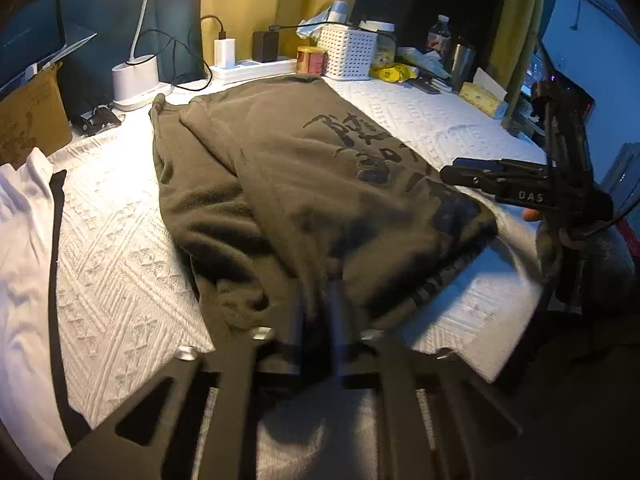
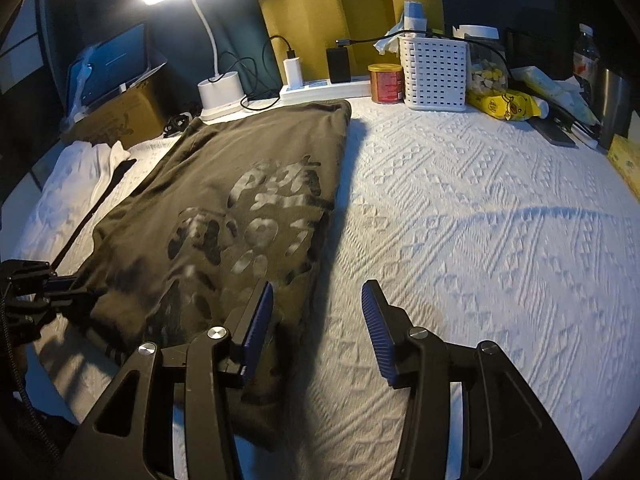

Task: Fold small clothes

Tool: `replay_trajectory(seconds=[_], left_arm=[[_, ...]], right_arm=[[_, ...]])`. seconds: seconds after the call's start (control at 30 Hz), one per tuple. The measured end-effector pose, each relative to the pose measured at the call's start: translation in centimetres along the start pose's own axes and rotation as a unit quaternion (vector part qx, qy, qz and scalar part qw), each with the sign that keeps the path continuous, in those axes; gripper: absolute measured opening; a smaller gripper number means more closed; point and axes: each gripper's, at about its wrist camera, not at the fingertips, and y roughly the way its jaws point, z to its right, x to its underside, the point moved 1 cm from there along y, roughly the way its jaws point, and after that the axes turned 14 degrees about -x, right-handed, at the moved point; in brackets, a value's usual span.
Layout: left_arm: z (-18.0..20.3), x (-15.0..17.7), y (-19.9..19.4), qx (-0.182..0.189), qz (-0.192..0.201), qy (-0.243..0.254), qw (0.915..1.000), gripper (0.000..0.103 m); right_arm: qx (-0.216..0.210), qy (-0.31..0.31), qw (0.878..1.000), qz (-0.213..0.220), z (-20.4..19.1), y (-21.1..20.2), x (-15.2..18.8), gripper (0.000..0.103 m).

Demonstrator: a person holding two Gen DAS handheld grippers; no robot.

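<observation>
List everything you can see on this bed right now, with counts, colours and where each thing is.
T-shirt: one, olive with dark print, partly folded, left of bed centre.
White garment: one, left edge.
Bedspread: one, white, textured.
Lamp: one, white, lit, at the back.
Basket: one, white, back right.
Tin: one, red, beside basket.
Left gripper: shut on T-shirt's near edge.
Right gripper: open, blue pads, nothing between them.
</observation>
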Motion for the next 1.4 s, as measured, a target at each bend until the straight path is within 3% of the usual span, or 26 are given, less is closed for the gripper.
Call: replay_trajectory(seconds=[0.2,0.57,0.73,0.83,1.0,1.4], left_arm=[[-0.9,0.8,-1.9,-0.006,0.011,-0.006,0.9999,0.004],[-1.0,2.3,-1.4,-0.006,0.0,-0.008,1.0,0.004],[-0.8,2.6,-1.2,-0.004,-0.007,-0.006,0.9999,0.004],[-0.7,2.8,-1.4,-0.003,-0.008,-0.009,0.9999,0.005],[-0.4,3.1,-2.1,0.015,-0.005,-0.008,0.9998,0.008],[0.4,1.8,-2.6,0.012,0.013,-0.014,0.9997,0.009]], right_arm=[[-0.008,-0.011,1.0,-0.009,-1.3,-0.3,1.0,0.049],[-0.003,-0.024,1.0,-0.012,-3.2,-0.8,4.1,0.049],[-0.012,-0.05,0.999,-0.01,-4.9,-1.0,5.1,0.017],[-0.017,-0.065,0.998,-0.02,-5.3,-1.1,5.1,0.014],[-0.008,-0.06,0.998,-0.029,-5.2,-2.3,5.8,0.013],[-0.01,-0.026,0.999,-0.037,-5.1,-3.9,7.3,0.014]])
